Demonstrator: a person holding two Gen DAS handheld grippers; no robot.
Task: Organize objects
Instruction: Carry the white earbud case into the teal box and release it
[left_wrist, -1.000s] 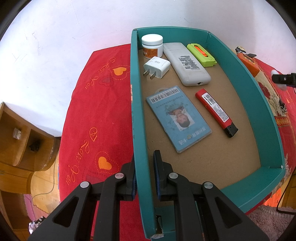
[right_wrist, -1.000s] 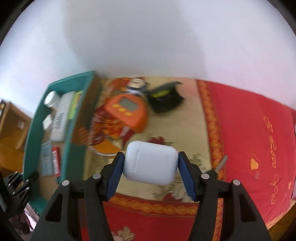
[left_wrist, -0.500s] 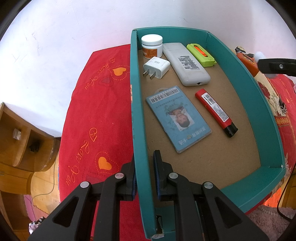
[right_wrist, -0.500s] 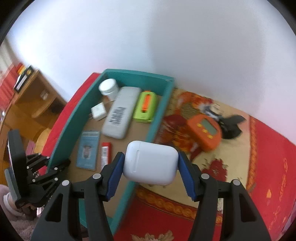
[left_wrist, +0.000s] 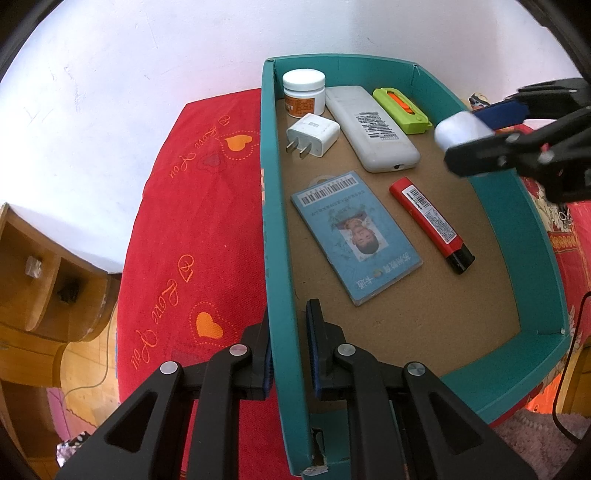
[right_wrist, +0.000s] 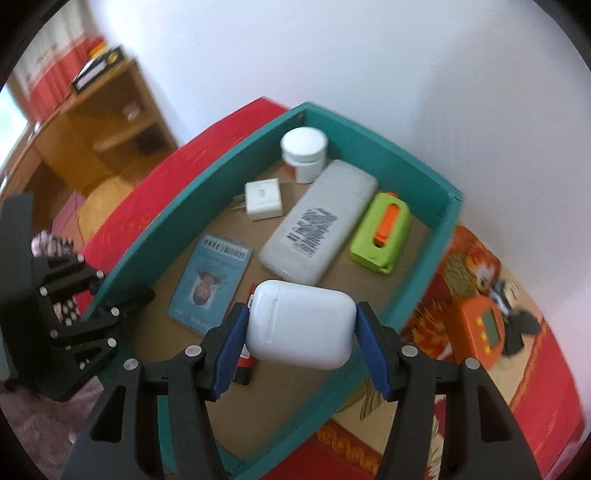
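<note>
The near half of my teal cardboard box (left_wrist: 524, 236) has a big bare patch of brown floor, so there is room to come down there. The far end is full: a white round jar (left_wrist: 304, 93), a white plug block (left_wrist: 314, 134), a long white remote (left_wrist: 371, 127) and a green and orange cutter (left_wrist: 402, 110). In the middle lie a blue photo card (left_wrist: 356, 236) and a red stick with a black cap (left_wrist: 431, 224). The tall walls block the sides.

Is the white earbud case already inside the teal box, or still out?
Still out: the earbud case is held between the right gripper's fingers above the box.
</note>
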